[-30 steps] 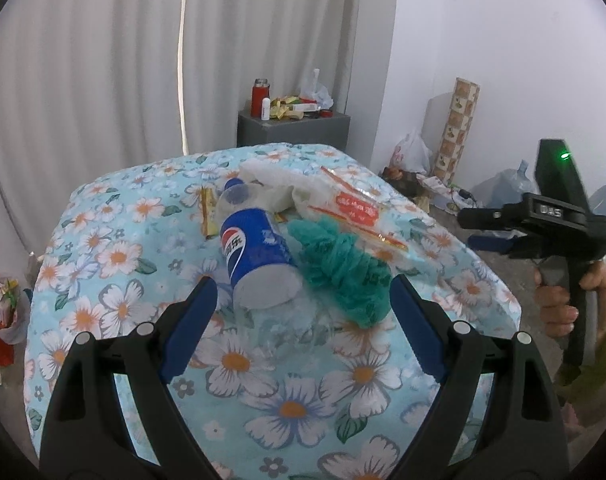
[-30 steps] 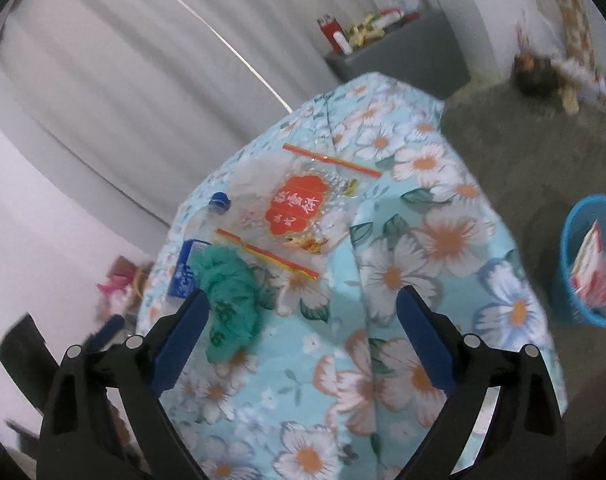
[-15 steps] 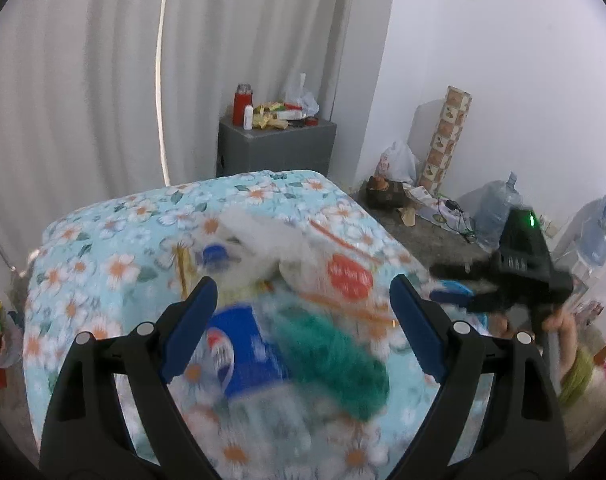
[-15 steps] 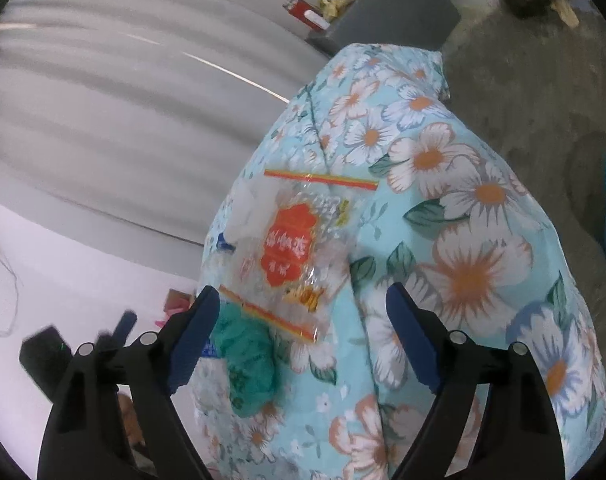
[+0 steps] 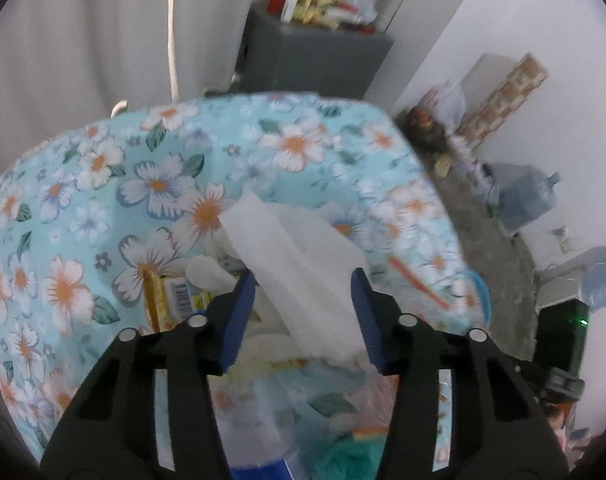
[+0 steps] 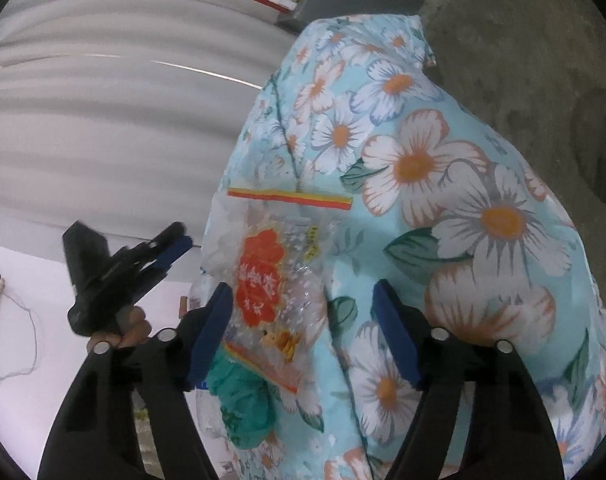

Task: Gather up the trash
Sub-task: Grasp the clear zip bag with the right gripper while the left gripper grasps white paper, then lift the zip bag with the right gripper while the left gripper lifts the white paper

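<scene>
In your left wrist view, your left gripper (image 5: pixel 303 304) sits with its 2 blue fingers (image 5: pixel 239 316) apart, straddling a crumpled white tissue (image 5: pixel 299 268) without visibly pinching it. The tissue is a soft, folded white sheet, matte and slightly translucent at its edges, lying on the floral tablecloth (image 5: pixel 103 208) and stretching from the gap between your fingers toward 11 o'clock. At 9 o'clock of the left finger lies a yellow wrapper with a barcode (image 5: pixel 175 296), flat against the cloth. Toward 6 o'clock, blurred, you can make out a clear bottle with a blue label (image 5: pixel 259 432) and a bit of teal cloth (image 5: pixel 351 460). A grey cabinet (image 5: pixel 315 56) stands at 12 o'clock behind the table. In your right wrist view, your right gripper (image 6: pixel 303 332) is also spread apart, holding nothing. Between its fingers and up toward 11 o'clock lies a clear plastic bag with a red printed emblem (image 6: pixel 263 276) and red-and-yellow striped edges, crinkled and glossy. The teal cloth (image 6: pixel 243 404) bunches at 7 o'clock, touching the bag's lower edge. Your left gripper (image 6: pixel 151 256) shows at 9 o'clock, beside the table's edge.
</scene>
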Tool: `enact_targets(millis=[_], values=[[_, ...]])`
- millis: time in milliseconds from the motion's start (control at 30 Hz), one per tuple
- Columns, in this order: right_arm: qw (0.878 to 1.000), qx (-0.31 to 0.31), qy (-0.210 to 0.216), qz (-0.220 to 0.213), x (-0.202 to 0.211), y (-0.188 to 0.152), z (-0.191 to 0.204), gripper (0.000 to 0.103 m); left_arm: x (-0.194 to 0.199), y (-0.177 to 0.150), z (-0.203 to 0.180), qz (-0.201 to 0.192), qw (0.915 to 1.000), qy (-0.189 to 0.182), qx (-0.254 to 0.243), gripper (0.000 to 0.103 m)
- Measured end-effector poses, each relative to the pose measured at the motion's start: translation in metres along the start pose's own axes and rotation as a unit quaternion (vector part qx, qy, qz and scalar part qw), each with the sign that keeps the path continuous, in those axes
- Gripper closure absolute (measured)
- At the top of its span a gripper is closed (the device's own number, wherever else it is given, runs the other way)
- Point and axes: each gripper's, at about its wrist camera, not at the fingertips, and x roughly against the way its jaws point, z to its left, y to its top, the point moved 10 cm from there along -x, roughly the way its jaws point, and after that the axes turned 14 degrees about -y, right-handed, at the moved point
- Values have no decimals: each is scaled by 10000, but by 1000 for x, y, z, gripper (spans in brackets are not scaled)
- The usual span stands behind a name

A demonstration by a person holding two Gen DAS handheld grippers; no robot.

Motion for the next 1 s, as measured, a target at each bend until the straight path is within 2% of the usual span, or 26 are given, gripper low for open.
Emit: enact_targets(millis=[167,333,533,800,900,1000], values=[[10000,-39,32,12,-10,5,0,42,-17,3,11,109,9997,10,231,72],[9999,-87,57,34,-13,4,-1,55,-17,2,5,45,9999,-24,133,89],[9998,-180,68,44,-21,7,-1,66,-6,7,3,-157,9998,-101,-1,101],[9990,-338,286,-22,-19,8,-2,90,8,10,-4,-443,9985,-247,-206,103],[9982,-365,454,-111,-14,10,-1,96,15,12,-12,-559,9972,-202,-465,103],[9975,-350,592,-185,-7,11,2,98,22,14,-20,-661,9955,-173,-661,103]])
